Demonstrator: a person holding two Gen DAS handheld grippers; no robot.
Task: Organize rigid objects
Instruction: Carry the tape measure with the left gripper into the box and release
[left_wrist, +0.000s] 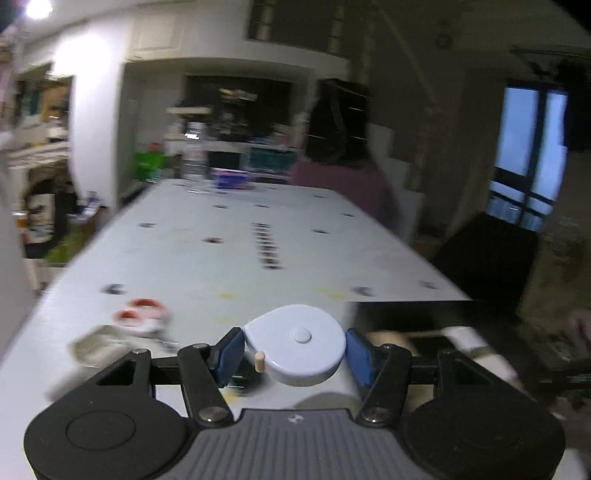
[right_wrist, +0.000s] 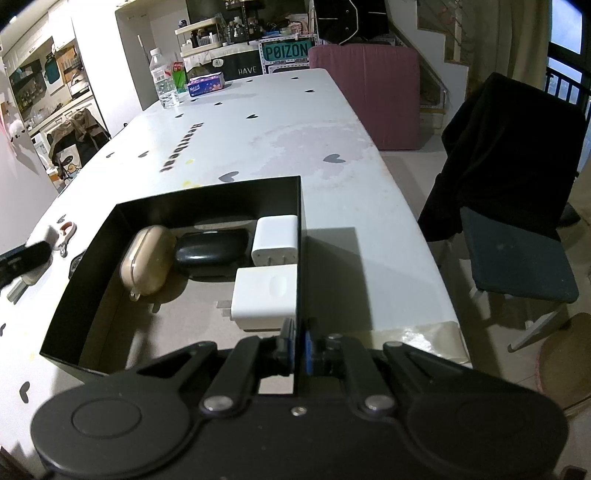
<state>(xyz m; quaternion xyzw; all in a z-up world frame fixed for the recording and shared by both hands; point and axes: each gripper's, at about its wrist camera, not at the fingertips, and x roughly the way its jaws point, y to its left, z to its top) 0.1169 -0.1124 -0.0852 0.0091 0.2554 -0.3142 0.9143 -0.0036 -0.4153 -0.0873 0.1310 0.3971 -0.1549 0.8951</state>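
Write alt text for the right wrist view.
The right gripper is clamped on the near wall of an open black box holding a beige earbud case, a black oval case and two white chargers.

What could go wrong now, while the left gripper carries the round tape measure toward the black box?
1. The left gripper holds the round tape measure only by its curved sides, so it may slip or rotate out.
2. The right gripper pinches just the thin wall of the black box; a bump could bend or shift it.
3. The box already holds two white chargers and two cases, so the remaining space is limited.
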